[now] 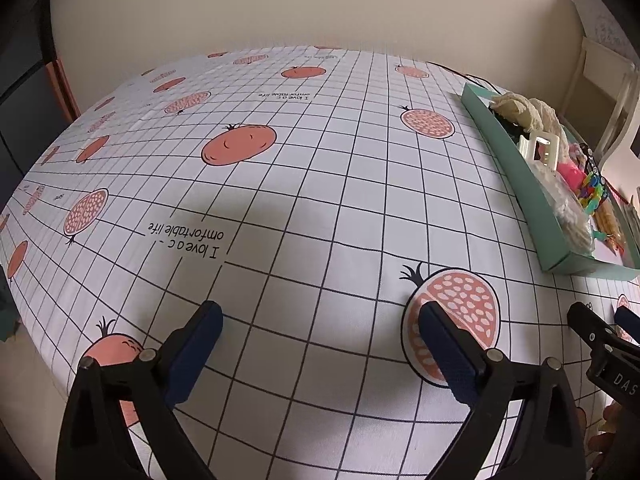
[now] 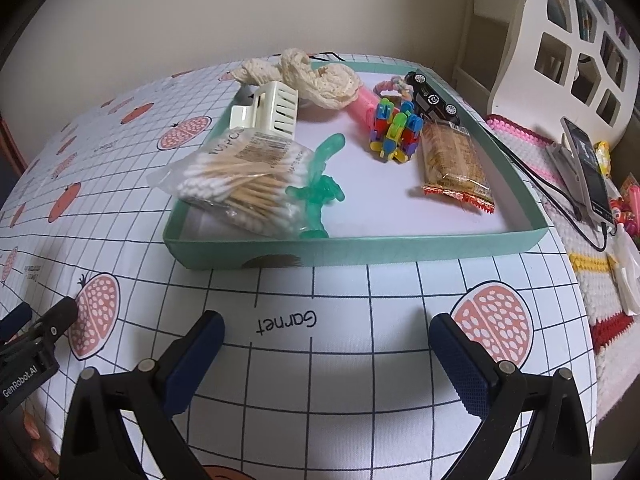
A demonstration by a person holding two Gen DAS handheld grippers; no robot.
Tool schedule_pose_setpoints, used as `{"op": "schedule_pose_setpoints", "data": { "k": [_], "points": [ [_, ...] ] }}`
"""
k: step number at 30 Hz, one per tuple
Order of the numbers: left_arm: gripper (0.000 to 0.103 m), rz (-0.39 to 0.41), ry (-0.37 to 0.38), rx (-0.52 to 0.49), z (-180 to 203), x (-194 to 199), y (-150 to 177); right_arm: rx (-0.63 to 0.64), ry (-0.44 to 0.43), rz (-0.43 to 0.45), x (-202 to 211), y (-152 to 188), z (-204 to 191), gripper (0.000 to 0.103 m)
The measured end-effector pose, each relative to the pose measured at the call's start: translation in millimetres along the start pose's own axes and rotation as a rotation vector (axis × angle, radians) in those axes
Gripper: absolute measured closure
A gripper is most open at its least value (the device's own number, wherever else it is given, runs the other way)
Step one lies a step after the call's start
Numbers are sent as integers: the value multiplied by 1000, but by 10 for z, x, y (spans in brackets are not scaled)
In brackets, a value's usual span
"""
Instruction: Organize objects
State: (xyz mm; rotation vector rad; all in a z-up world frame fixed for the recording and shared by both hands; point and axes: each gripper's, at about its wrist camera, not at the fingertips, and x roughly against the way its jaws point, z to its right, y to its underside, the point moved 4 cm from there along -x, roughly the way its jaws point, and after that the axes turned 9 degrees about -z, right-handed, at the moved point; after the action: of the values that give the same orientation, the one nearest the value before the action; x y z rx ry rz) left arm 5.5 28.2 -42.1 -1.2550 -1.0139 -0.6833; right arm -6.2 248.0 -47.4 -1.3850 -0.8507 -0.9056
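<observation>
Our left gripper (image 1: 316, 344) hangs over bare tablecloth (image 1: 320, 184), jaws spread, holding nothing. Moving right, our right gripper (image 2: 326, 354) is spread and empty too, just short of the teal tray (image 2: 400, 246). Inside, from the left: the cotton swab bag (image 2: 240, 178), light, crinkly and likely slippery, so we'd pinch a corner. Next, the cream hair claw (image 2: 272, 114), rigid, easy by its body. Then the soft green figure (image 2: 320, 184), bright block chain (image 2: 396, 132) and a crushable snack packet (image 2: 454, 160).

**Your two grippers: black frames, navy pads**

Your left gripper (image 1: 320, 344) and right gripper (image 2: 326, 350) share black angular arms, silver pivot screws and textured navy finger pads (image 2: 464, 364). White lettering marks their bodies: "GenRobot.AI" and a partial "DAS".
</observation>
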Motion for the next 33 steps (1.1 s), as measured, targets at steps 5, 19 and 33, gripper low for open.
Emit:
{"op": "schedule_pose_setpoints", "data": {
  "k": [5,19,33],
  "points": [
    [4,19,-2,2,7,2,17,2,-1,26,12,10,16,0],
    [0,69,-10,10,7,5,37,-3,3,62,16,31,6,0],
    [0,90,-13,18,20,6,44,-4,4,64,21,30,6,0]
  ]
}}
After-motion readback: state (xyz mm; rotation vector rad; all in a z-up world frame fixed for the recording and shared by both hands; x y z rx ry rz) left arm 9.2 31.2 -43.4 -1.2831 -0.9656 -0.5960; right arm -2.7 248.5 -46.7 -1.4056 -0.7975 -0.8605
